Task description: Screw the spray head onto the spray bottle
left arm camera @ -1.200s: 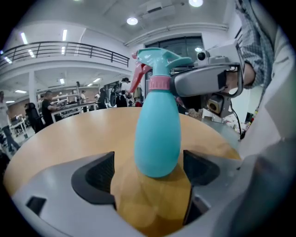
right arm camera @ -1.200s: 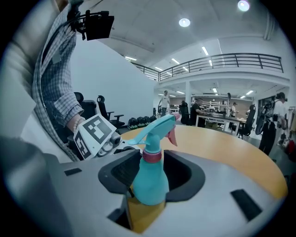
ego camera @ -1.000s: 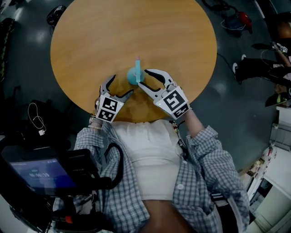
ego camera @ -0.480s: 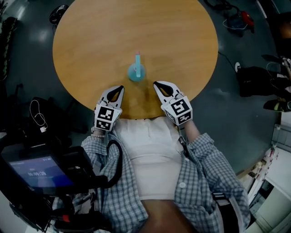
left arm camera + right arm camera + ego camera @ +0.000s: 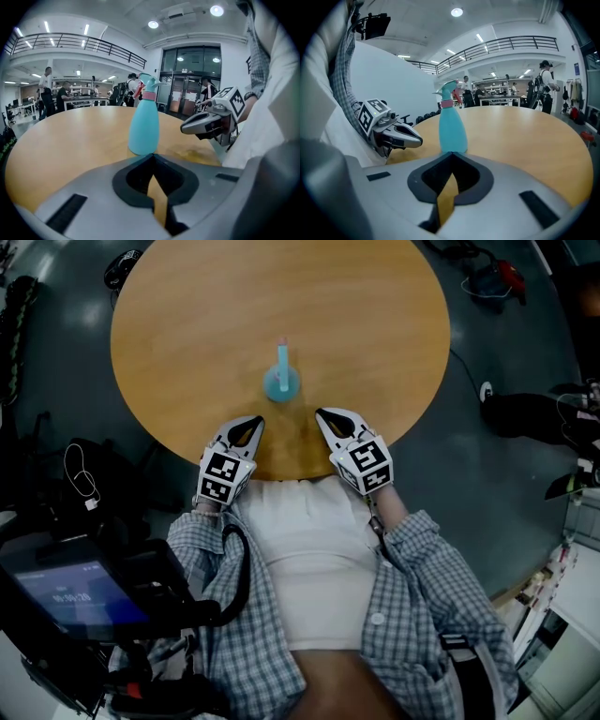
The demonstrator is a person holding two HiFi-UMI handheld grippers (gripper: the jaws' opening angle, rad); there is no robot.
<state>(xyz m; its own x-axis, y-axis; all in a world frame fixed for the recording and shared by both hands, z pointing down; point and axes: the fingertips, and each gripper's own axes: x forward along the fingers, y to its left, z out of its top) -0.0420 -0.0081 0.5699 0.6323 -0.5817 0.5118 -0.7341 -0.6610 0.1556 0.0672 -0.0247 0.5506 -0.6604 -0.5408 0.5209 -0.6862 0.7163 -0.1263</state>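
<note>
A teal spray bottle [image 5: 280, 381] with its spray head and pink collar on top stands upright on the round wooden table [image 5: 187, 334], free of both grippers. My left gripper [image 5: 255, 420] is shut and empty near the table's front edge, short of the bottle and to its left. My right gripper [image 5: 321, 414] is shut and empty too, short of the bottle and to its right. The left gripper view has the bottle [image 5: 143, 126] straight ahead of the closed jaws and the right gripper [image 5: 183, 129] off to the right. In the right gripper view the bottle [image 5: 452, 126] stands ahead, with the left gripper [image 5: 419, 139] at left.
A dark device with a lit screen [image 5: 75, 592] hangs at the lower left by the person's body. Bags and cables [image 5: 487, 277] lie on the grey floor around the table. People stand far behind the table [image 5: 47, 89] in the gripper views.
Both grippers were open beside the bottle a second ago. They have shut and drawn back toward the table's front edge, leaving the bottle standing alone.
</note>
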